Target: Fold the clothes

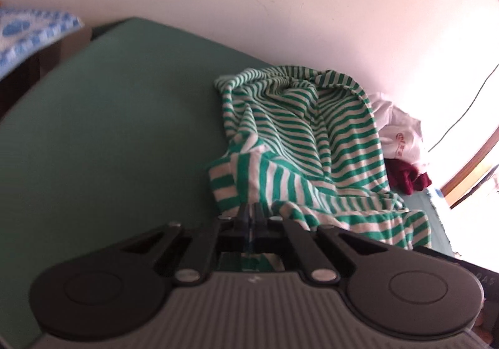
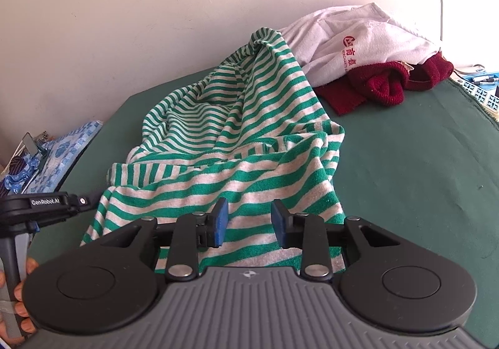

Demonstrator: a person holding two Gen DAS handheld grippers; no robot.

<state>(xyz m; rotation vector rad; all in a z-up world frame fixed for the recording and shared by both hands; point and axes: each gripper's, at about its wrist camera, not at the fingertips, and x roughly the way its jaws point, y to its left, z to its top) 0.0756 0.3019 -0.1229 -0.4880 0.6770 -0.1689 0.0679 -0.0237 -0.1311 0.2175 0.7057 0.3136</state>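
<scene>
A green-and-white striped garment (image 1: 296, 136) (image 2: 234, 136) lies crumpled on a green cloth-covered surface (image 1: 109, 130) (image 2: 405, 161). In the left wrist view my left gripper (image 1: 251, 213) is shut on the near edge of this garment, and striped cloth shows between and under its fingers. The right wrist view shows the same left gripper (image 2: 87, 200) at the garment's left edge. My right gripper (image 2: 249, 221) stands open over the garment's near part. Its blue pads (image 2: 220, 221) are apart, and the cloth lies below them unpinched.
A white garment with red print (image 2: 358, 33) (image 1: 396, 130) and a maroon knit (image 2: 374, 83) (image 1: 405, 177) are piled at the back right against the wall. A blue patterned cloth (image 2: 62, 146) (image 1: 28, 30) lies off the left edge. A person's hand (image 2: 21, 302) holds the left gripper's handle.
</scene>
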